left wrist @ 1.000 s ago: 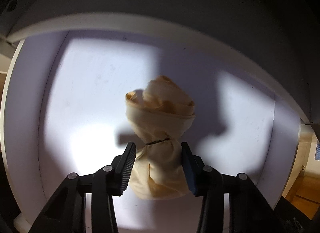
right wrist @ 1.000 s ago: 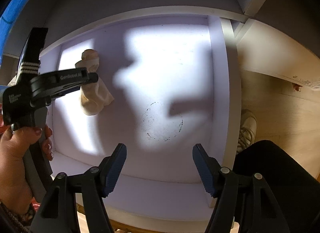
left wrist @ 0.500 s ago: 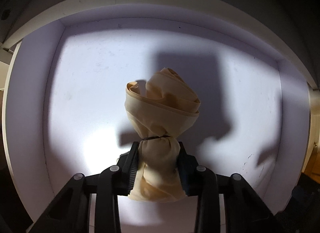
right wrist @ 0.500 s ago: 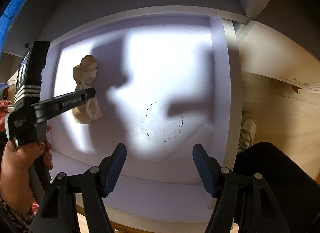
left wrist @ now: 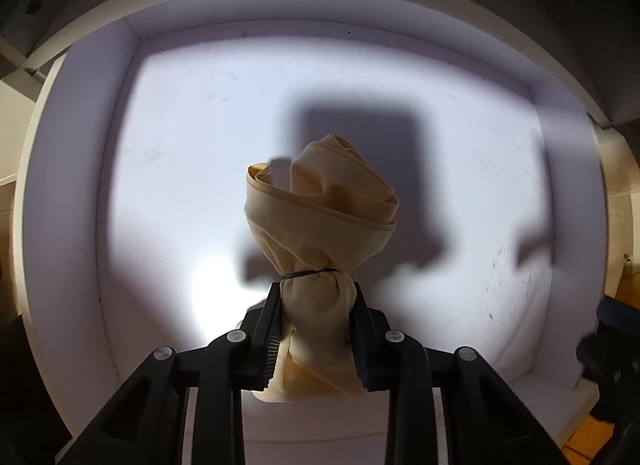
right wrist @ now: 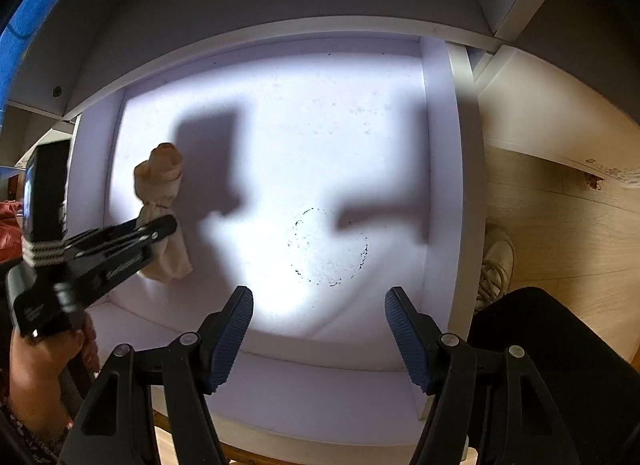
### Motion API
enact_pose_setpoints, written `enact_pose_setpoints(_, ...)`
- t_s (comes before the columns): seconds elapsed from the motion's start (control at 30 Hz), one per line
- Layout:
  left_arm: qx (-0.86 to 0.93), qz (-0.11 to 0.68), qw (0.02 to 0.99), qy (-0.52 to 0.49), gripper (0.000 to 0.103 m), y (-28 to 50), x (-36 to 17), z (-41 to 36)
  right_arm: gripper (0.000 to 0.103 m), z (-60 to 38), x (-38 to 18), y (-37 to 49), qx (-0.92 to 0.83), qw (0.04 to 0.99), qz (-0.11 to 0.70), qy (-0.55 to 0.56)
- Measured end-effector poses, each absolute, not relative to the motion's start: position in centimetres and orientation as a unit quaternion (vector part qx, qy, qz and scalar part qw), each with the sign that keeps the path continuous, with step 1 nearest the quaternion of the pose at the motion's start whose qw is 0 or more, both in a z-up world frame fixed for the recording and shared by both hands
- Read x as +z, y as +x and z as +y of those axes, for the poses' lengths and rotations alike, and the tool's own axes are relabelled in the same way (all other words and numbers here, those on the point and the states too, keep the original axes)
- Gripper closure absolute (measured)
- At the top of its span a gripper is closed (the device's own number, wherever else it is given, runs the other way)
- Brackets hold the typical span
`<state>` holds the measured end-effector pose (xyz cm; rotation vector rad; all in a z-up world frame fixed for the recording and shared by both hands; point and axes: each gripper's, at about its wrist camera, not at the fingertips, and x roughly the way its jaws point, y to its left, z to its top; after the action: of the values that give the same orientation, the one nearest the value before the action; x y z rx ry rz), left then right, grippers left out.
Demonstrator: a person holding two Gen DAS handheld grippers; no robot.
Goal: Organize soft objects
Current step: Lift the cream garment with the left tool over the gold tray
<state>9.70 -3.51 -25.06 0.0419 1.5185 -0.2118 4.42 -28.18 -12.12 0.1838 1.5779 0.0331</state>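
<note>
A: Where's the cream cloth bundle tied with a thin dark band (left wrist: pixel 320 233)?

B: Near the left wall of the white drawer (right wrist: pixel 436 113), its lower end pinched between the left gripper (left wrist: pixel 316 335) pads, pointing straight down.

A: And the right gripper (right wrist: pixel 320 329)?

B: Released, empty, hovering above a faint dark ring mark (right wrist: pixel 328 247). A hand (right wrist: pixel 36 361) on the left is cut off.

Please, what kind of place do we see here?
Probably a room at home: a white drawer or storage box holds a tied cream cloth bundle, with wooden flooring and a shoe beside it.
</note>
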Motion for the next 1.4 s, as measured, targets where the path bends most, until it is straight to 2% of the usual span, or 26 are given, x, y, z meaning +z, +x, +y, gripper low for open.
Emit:
enact_pose_setpoints(0.43,-0.174,0.675,0.717,0.015,0.074,8.4,-21.5,-3.4,0.034,-27.6,-12.2,4.6,0.014,0.703,0.708,0.066)
enact_pose_setpoints(0.7,-0.243,0.644,0.724,0.044,0.074,5.8,-17.2,-5.2,0.034,-27.7,-12.1,4.4,0.01,0.706,0.705,0.066)
enact_pose_setpoints(1.17,-0.341,0.542,0.767,0.037,0.074,3.6,-3.9,-7.5,0.034,-27.8,-11.9,4.4,0.013,0.709,0.702,0.069)
enact_pose_setpoints(1.4,-0.37,0.501,0.782,-0.007,0.074,5.6,2.0,-8.7,0.034,-28.0,-11.4,4.3,0.014,0.71,0.7,0.072)
